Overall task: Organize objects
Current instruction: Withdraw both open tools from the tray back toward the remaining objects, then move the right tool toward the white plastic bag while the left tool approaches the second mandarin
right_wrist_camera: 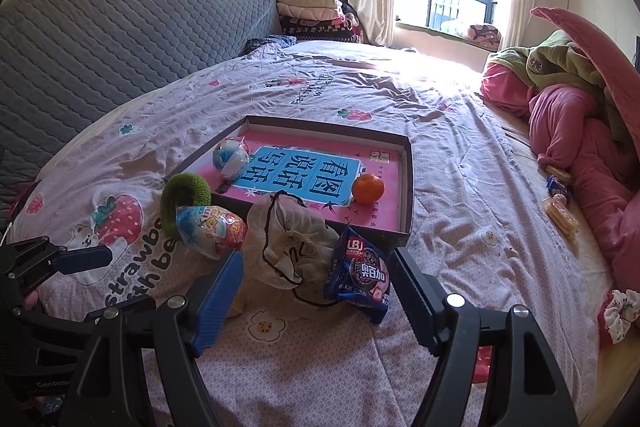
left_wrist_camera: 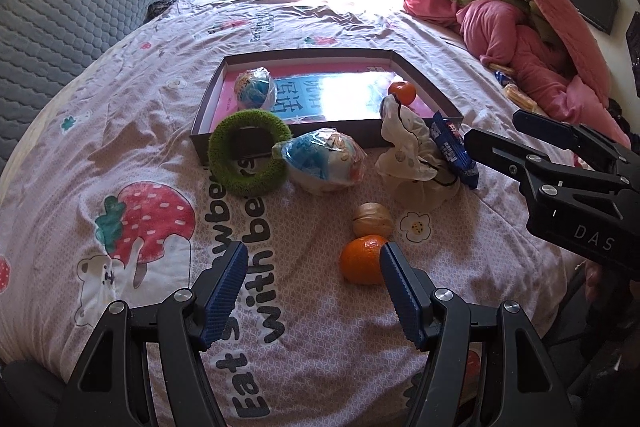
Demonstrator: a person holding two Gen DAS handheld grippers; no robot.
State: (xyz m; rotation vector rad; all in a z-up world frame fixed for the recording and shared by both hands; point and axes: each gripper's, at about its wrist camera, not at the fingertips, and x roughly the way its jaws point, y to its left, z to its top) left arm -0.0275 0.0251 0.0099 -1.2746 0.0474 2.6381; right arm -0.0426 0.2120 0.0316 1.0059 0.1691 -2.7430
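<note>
From the left wrist, the left gripper (left_wrist_camera: 312, 267) hangs over the bedsheet (left_wrist_camera: 120, 115) with its blue pads spread wide and nothing between them. An orange (left_wrist_camera: 360, 259) lies just beside the right-hand pad, partly behind it, and a walnut (left_wrist_camera: 373, 219) sits touching the orange's far side. Farther off, a green ring (left_wrist_camera: 248, 151) leans against the front wall of the tray (left_wrist_camera: 208, 143). Next to the ring lies a wrapped toy (left_wrist_camera: 320, 163), then a white pouch (left_wrist_camera: 412, 163) with a blue snack pack (left_wrist_camera: 456, 151) against it. Inside the tray are a wrapped ball (left_wrist_camera: 255, 89) at the left and a small orange (left_wrist_camera: 402, 91) at the right. The right gripper (left_wrist_camera: 496, 135) reaches in from the right edge, its fingers apart.

From the right wrist, the right gripper (right_wrist_camera: 316, 263) is open too, holding nothing. The pouch (right_wrist_camera: 288, 239) and snack pack (right_wrist_camera: 358, 275) lie just ahead, between the fingers' lines but untouched. The toy (right_wrist_camera: 210, 229) and ring (right_wrist_camera: 180, 199) sit to the left, and the tray (right_wrist_camera: 408, 187) with its ball (right_wrist_camera: 230, 158) and orange (right_wrist_camera: 368, 189) lies beyond. The left gripper (right_wrist_camera: 80, 259) shows at the left edge.
</note>
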